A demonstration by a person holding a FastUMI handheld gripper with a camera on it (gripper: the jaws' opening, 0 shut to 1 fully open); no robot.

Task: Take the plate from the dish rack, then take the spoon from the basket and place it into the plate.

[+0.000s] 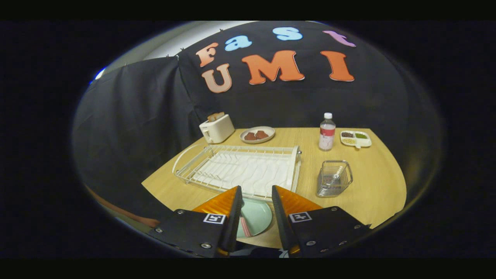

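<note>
We find the bench (372, 182) carrying everything in play. The largest item on it is the white dish rack (240, 168), just beyond the fingers; its slots are empty. The pale green plate (257, 217) lies flat on the bench between the rack's near edge and the hand-held gripper (257, 211), seen through the gap between the fingers. A red-and-white striped piece, which we judge to be the spoon (245, 226) handle, rests on the plate beside the left finger; its bowl is hidden, so we cannot confirm this outright.

The wire basket (334, 178) stands to the right of the rack, well apart from the plate. We make out no utensil in it.

The hand-held gripper is spread wide and holds nothing; both fingers sit above the plate, touching neither it nor the striped piece.

Our judgement: both fetch steps look done and the placing step is at its close. The next move calls only for a clean withdrawal, lifting straight away without clipping the plate rim or dragging the handle.

Farther back stand a toaster (216, 128) with bread in its slots, a dish (257, 135) holding two brown pieces, a capped bottle (327, 132), and a small divided tray (355, 138) of assorted fillings.
</note>
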